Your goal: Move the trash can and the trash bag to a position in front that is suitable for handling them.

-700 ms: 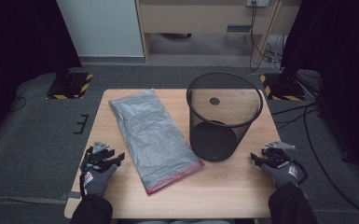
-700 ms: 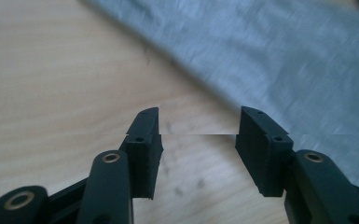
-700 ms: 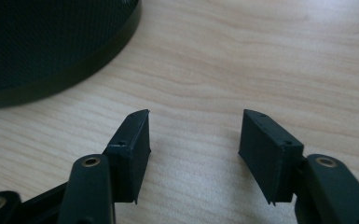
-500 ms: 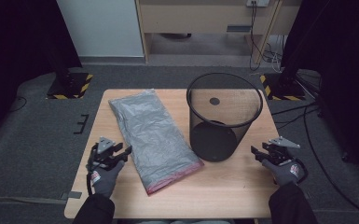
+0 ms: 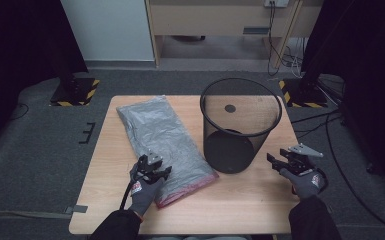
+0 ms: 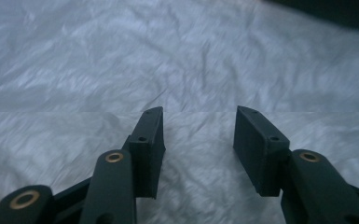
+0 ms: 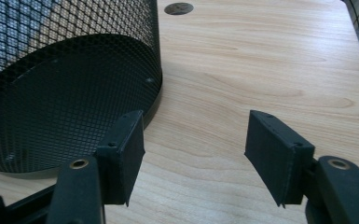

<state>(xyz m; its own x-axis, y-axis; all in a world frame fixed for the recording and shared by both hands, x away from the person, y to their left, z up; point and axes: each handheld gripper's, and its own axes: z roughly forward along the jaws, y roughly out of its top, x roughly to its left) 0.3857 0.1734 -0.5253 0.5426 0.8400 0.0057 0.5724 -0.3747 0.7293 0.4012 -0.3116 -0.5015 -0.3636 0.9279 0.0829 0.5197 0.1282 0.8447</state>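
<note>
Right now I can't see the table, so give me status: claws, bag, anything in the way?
Left claw open over grey bag. Right claw open beside mesh bin. Nothing between them.

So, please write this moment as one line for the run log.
left gripper: open, over grey plastic bag | right gripper: open, beside black mesh bin | nothing held
</note>
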